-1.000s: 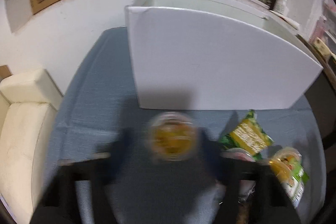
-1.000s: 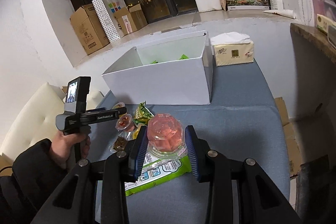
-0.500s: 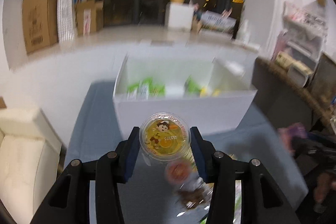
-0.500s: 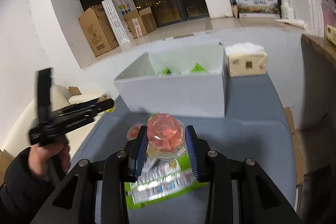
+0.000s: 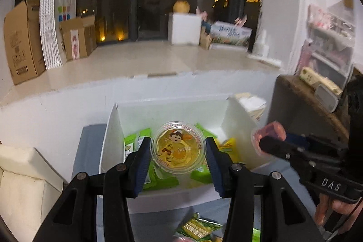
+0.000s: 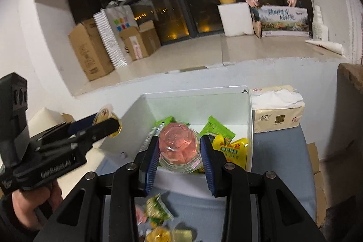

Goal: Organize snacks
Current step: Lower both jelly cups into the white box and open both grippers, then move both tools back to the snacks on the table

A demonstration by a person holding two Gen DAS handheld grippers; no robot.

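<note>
Left claw (image 5: pixel 178 157) clamped on a round yellow jelly cup (image 5: pixel 178 146), ribbed blue pads (image 5: pixel 142 166) pressing its clear plastic rim from both sides. Foil lid facing the camera, glossy, printed with a cartoon child and a ring of small lettering. Held in the air above the open white box (image 5: pixel 111 140), over green packets (image 5: pixel 137 140) lying inside.

Right claw (image 6: pixel 179 154) clamped on a pink jelly cup (image 6: pixel 179 144), clear faceted plastic with cloudy pink filling, wider at the lidded end nearest the lens. Also held in the air above the same white box (image 6: pixel 248 128), near its front wall. Same blue ribbed pads (image 6: pixel 152 165) on black, bolted fingers.

White box of smooth, thin card, rectangular, straight-walled, open at the top. Inside: crinkly green wrappers (image 6: pixel 217 129) with serrated ends and a shiny yellow packet (image 6: pixel 233 149).

Blue-grey cloth covering the desk (image 6: pixel 281 151), fine woven texture. Loose snacks (image 6: pixel 156 210) on it in front of the box: a small green-and-yellow wrapper, a yellow cup at the frame's lower edge, blurred.

Beige tissue box (image 6: pixel 276 116) just beside the white box's right wall, crumpled white tissue rising from its top.

A bare hand (image 6: pixel 31 203) below a dark sleeve gripping the left tool's black handle.
</note>
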